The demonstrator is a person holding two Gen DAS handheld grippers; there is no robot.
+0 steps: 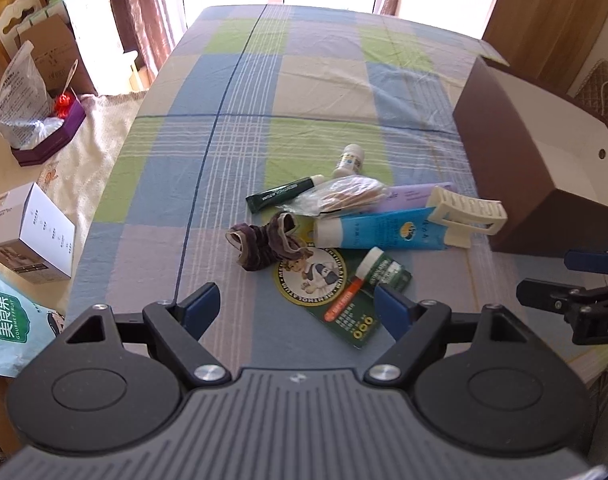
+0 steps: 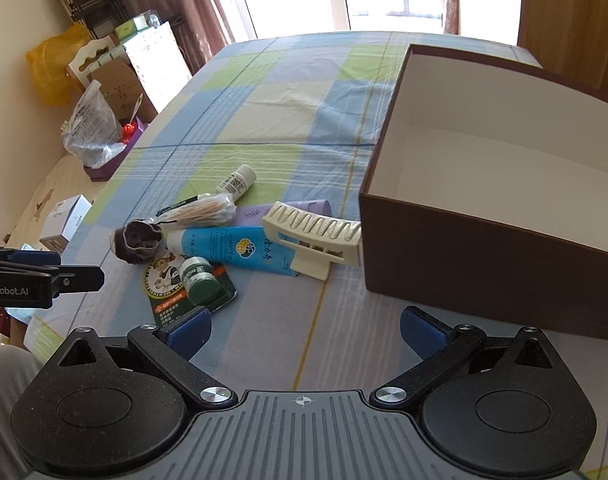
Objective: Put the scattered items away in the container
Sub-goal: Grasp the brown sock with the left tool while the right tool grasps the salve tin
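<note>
A heap of small items lies on the plaid tablecloth: a cream hair claw (image 1: 466, 214) (image 2: 312, 236), a blue tube (image 1: 380, 230) (image 2: 227, 246), a purple tube (image 1: 412, 196), a bag of cotton swabs (image 1: 340, 198) (image 2: 201, 212), a dark green tube (image 1: 281, 196), a white bottle (image 1: 348, 160) (image 2: 235, 182), a brown scrunchie (image 1: 263, 244) (image 2: 137, 240) and a green carded jar (image 1: 344, 292) (image 2: 191, 280). To their right stands an empty brown box (image 1: 524, 152) (image 2: 484, 240) with a white inside. My left gripper (image 1: 297, 306) hovers open just before the heap. My right gripper (image 2: 304, 330) is open near the box's front wall.
Off the table's left edge are a white carton (image 1: 35, 236), a green snack bag (image 1: 7, 320) and a purple box holding a plastic bag (image 1: 43, 136). Cardboard boxes (image 1: 59, 56) and curtains stand behind. The far half of the tablecloth (image 1: 304, 64) is bare.
</note>
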